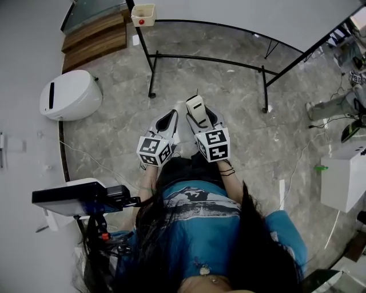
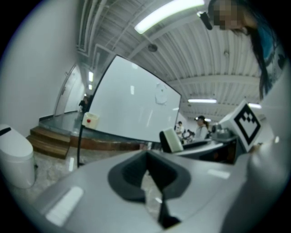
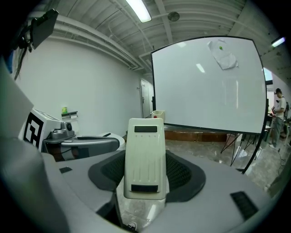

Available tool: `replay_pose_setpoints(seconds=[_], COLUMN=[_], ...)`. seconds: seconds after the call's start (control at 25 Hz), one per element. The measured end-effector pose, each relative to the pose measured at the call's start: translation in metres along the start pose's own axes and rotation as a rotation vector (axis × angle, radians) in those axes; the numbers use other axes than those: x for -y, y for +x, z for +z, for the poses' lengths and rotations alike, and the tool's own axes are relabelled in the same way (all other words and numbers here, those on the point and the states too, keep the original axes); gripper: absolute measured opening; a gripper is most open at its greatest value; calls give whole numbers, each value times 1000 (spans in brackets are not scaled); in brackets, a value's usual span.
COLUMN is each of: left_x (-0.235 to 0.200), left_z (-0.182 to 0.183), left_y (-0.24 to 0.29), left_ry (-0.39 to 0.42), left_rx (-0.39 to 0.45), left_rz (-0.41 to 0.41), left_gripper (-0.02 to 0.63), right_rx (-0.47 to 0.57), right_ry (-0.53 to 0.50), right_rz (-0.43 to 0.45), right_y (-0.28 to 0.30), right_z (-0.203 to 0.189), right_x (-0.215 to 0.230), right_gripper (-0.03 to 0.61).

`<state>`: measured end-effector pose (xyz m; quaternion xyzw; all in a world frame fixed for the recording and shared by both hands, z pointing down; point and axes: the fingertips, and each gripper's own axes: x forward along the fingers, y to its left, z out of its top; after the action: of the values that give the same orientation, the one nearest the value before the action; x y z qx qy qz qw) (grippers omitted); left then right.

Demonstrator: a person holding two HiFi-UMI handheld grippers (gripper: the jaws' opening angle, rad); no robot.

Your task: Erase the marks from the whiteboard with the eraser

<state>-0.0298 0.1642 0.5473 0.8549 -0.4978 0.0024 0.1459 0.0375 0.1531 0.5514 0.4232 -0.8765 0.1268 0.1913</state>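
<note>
Steep overhead; both others toward whiteboard [image 3: 209, 82]

Open floor [image 1: 211, 80] ahead of me, clear run to the whiteboard [image 3: 209, 82]. Board face is mostly free. Cream box [image 1: 143, 15] sticks out at its lower left corner, black stand legs [image 1: 263, 86] beneath. White rounded unit [image 1: 70, 95] blocks the left, white cabinet [image 1: 343, 183] the right.

place: lab hall | whiteboard [image 3: 207, 84] on stand | strip lights [image 3: 138, 10] | marble floor [image 1: 229, 86]
</note>
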Motion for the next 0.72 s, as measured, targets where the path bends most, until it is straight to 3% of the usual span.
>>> replay_pose_setpoints(seconds=[0.24, 0.48, 0.72], left_x=[58, 74, 158], left_z=[-7, -7, -42], left_y=[-5, -14, -22], left_ry=[14, -30, -32], left_rx=[32, 58, 31], left_rz=[-4, 42, 65], left_gripper=[2, 2, 3], right_rx=[5, -36, -49], right_ry=[9, -9, -18], right_rz=[15, 40, 85], right_y=[-49, -67, -132], right_z=[-28, -41, -79], right_x=[19, 24, 44], right_gripper=[262, 262, 262])
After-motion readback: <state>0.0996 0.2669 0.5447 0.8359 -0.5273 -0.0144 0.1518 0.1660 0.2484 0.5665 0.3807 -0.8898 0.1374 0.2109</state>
